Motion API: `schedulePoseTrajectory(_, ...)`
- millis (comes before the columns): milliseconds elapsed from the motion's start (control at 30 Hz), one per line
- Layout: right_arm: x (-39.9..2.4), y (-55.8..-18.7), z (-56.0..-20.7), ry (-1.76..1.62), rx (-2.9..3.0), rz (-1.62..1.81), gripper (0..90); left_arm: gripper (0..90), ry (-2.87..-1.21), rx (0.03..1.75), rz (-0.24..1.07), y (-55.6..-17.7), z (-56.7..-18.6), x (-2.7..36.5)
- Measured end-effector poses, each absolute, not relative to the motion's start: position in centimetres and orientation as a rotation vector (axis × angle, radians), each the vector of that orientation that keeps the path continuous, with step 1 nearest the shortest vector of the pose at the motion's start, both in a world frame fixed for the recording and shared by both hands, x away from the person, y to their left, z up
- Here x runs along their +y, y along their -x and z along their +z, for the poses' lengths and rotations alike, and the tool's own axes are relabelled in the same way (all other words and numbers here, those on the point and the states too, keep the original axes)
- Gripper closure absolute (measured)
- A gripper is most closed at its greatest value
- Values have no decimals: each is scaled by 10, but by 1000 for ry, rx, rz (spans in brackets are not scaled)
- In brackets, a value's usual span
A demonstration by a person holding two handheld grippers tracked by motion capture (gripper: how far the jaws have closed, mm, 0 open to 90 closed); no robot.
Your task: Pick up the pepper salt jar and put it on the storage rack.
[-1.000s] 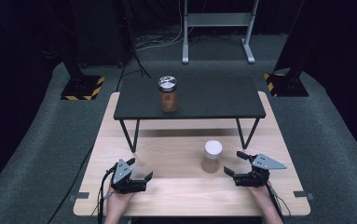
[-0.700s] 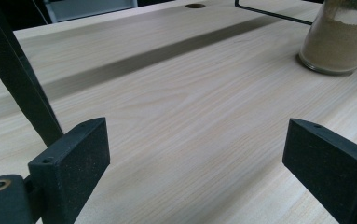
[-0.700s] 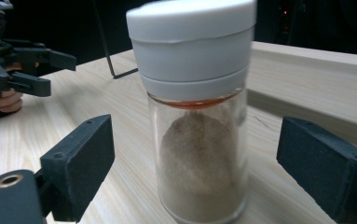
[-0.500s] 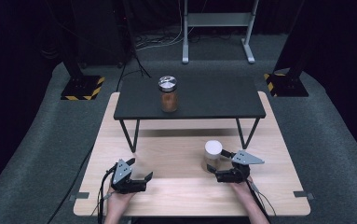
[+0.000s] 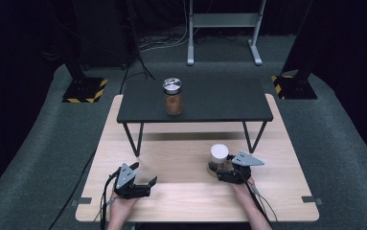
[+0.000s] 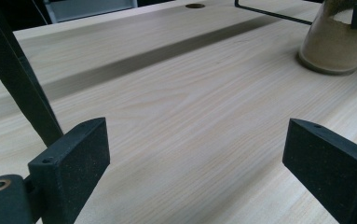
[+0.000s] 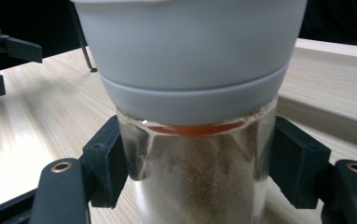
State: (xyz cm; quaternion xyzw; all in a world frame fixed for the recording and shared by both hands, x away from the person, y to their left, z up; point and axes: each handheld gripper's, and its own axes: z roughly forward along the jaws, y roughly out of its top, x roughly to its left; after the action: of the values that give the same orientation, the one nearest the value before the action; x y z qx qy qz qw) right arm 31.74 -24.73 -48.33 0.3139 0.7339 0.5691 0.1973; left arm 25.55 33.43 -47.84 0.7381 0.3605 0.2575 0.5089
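Observation:
A glass jar (image 5: 218, 158) with a white lid and brown powder stands on the wooden table (image 5: 186, 201) at the front right. My right gripper (image 5: 219, 170) has just been closing its jaws, and the jar is between them. In the right gripper view both pads (image 7: 106, 163) press the glass of the jar (image 7: 195, 186) just under the lid. My left gripper (image 5: 147, 186) rests open at the front left, with bare wood between its fingers (image 6: 73, 158). The same jar (image 6: 334, 44) shows far off in the left gripper view.
A second jar (image 5: 173, 98) with a silver lid and brown contents stands on a low black shelf (image 5: 219, 103) across the back of the table. The shelf's thin black legs (image 5: 134, 139) reach down to the wood. Dark floor and stands surround the table.
My right gripper moved left up to the white-lidded jar and its jaws closed around the glass. The left gripper and both jars kept their places.

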Motion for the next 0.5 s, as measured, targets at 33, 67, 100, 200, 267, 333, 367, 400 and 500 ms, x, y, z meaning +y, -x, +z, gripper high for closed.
schedulePoseTrajectory(33,-247,-317,-483,-876,2056,1588,288,69,-1779,869,620,-256,-478,334)
schedulePoseTrajectory(67,-247,-317,-482,-875,2057,1587,289,69,-1777,870,619,-256,-478,334)
schedulePoseTrajectory(100,-247,-317,-482,-875,2058,1587,290,69,-1777,869,619,-256,-478,334)
schedulePoseTrajectory(200,-247,-317,-480,-875,2065,1583,291,69,-1777,869,619,-256,-478,334)
schedulePoseTrajectory(267,-247,-318,-476,-873,2083,1565,295,69,-1777,869,619,-256,-478,335)
schedulePoseTrajectory(333,-245,-318,-471,-874,2093,1546,297,69,-1778,869,619,-256,-478,334)
schedulePoseTrajectory(367,-245,-319,-469,-880,2100,1541,298,69,-1777,870,618,-256,-478,335)
schedulePoseTrajectory(400,-245,-319,-468,-886,2102,1539,300,69,-1777,870,618,-256,-478,335)
schedulePoseTrajectory(500,-250,-318,-469,-884,2064,1592,322,69,-1777,870,617,-256,-478,335)
